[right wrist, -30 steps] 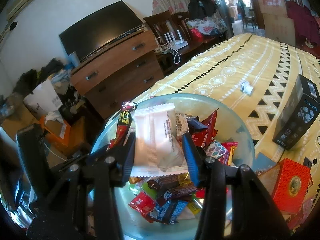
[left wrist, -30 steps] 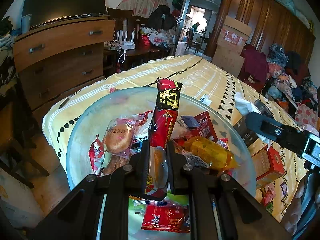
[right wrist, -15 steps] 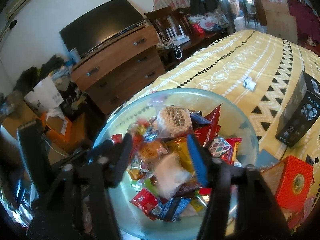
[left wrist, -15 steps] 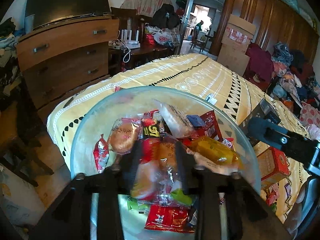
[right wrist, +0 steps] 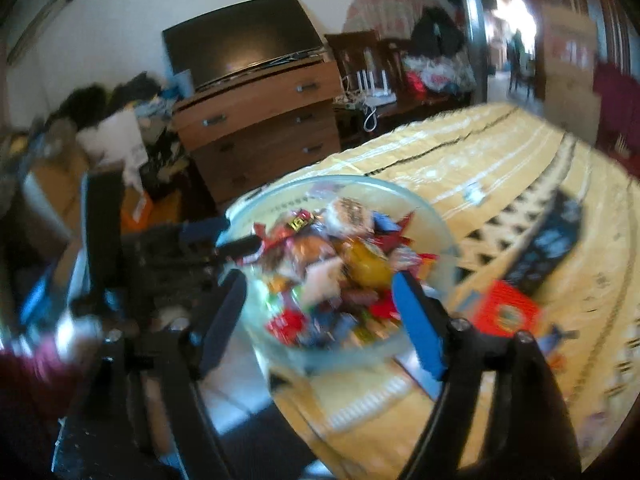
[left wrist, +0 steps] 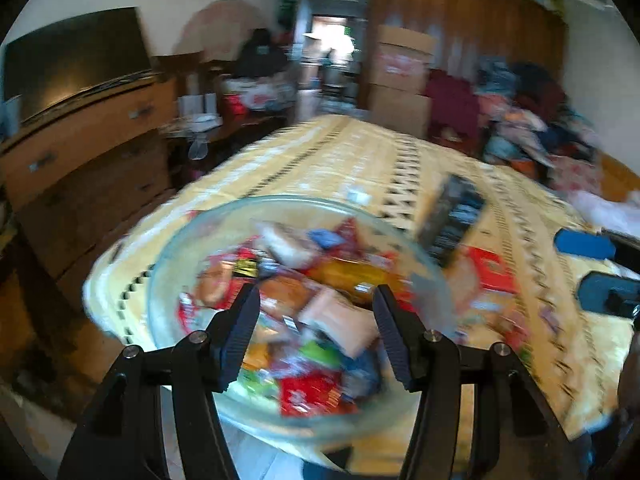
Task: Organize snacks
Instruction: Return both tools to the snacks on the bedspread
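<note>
A clear glass bowl point(left wrist: 172, 280) stands at the near corner of a yellow patterned bed, heaped with several wrapped snacks point(left wrist: 320, 280). It also shows in the right wrist view point(right wrist: 432, 216), with the snacks point(right wrist: 340, 264) inside. My left gripper point(left wrist: 316, 300) is open and empty, held above and just behind the bowl. My right gripper point(right wrist: 320, 280) is open and empty, also pulled back from the bowl. Both views are motion-blurred.
A black box point(left wrist: 452, 212) and a red box point(left wrist: 490, 270) lie on the bed right of the bowl; the red box point(right wrist: 506, 310) also shows in the right wrist view. A wooden dresser point(right wrist: 256, 120) with a TV stands beyond the bed's left edge.
Both grippers opened and dropped their packets into the bowl: the left a red coffee stick, the right a white packet. Both have since pulled back and up from the bowl.
</note>
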Action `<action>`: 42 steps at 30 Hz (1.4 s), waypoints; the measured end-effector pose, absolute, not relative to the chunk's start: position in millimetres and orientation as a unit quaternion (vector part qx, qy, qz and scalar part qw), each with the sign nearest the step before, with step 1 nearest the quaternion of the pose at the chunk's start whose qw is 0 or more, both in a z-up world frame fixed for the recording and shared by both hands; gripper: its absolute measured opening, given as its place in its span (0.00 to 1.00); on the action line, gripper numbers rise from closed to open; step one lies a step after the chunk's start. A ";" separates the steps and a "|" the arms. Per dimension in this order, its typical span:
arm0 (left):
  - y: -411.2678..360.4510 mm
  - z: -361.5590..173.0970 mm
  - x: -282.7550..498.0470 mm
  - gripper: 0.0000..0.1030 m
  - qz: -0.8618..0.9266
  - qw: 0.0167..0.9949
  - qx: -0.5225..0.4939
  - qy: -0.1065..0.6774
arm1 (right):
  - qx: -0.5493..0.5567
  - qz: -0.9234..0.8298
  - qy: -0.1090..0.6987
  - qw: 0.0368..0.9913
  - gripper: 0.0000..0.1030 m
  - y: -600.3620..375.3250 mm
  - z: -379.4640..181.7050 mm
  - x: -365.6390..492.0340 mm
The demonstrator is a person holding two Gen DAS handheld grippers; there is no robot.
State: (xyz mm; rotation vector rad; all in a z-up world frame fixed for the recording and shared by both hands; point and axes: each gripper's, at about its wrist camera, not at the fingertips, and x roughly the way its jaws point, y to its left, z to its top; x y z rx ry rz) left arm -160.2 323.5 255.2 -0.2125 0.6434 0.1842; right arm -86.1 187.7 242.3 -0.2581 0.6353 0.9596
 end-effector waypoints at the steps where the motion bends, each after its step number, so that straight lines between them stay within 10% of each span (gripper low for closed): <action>1: 320.8 259.2 -165.3 0.59 0.074 0.940 -0.110 0.315 | -0.132 0.447 0.292 0.835 0.83 172.1 249.6 -96.5; 28: 190.5 257.7 -219.9 0.71 -0.065 0.920 -0.011 0.386 | 0.002 0.151 0.439 0.886 0.86 -154.3 200.8 -211.8; 42: 102.4 208.9 -118.2 0.70 -0.184 0.900 -0.041 0.393 | 0.028 0.269 0.445 0.854 0.85 -90.4 77.3 -48.4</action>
